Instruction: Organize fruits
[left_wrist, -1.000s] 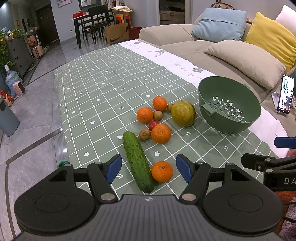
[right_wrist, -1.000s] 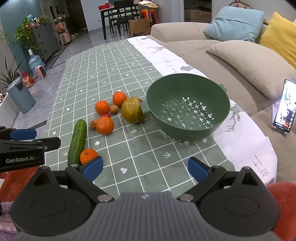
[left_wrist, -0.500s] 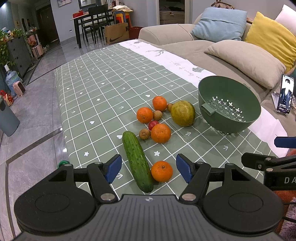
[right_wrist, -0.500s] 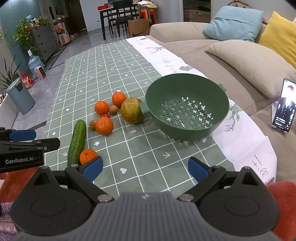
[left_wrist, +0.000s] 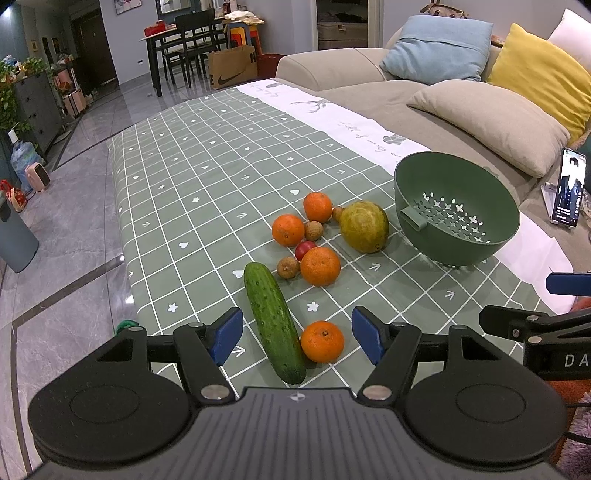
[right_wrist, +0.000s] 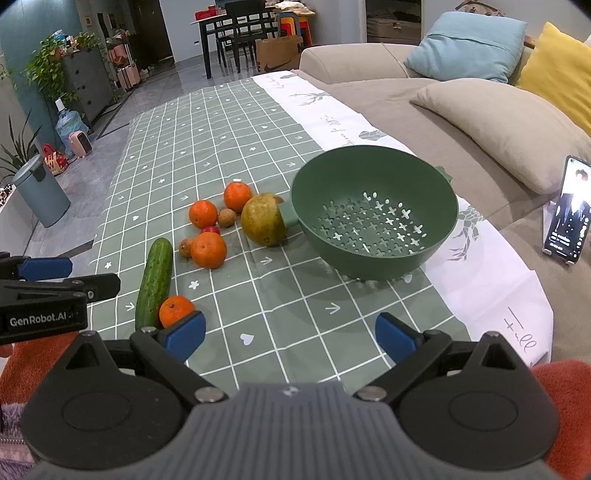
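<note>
Both the left gripper and the right gripper hang wide open with nothing between their fingers, above the near edge of the tablecloth. A cucumber and an orange lie side by side at that near edge, more fruits cluster toward the middle, and the green colander sits toward the right edge, holding nothing.

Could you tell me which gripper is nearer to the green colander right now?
Right. The right gripper faces the colander across bare tablecloth; the left gripper sits farther left, over the cucumber.
</note>
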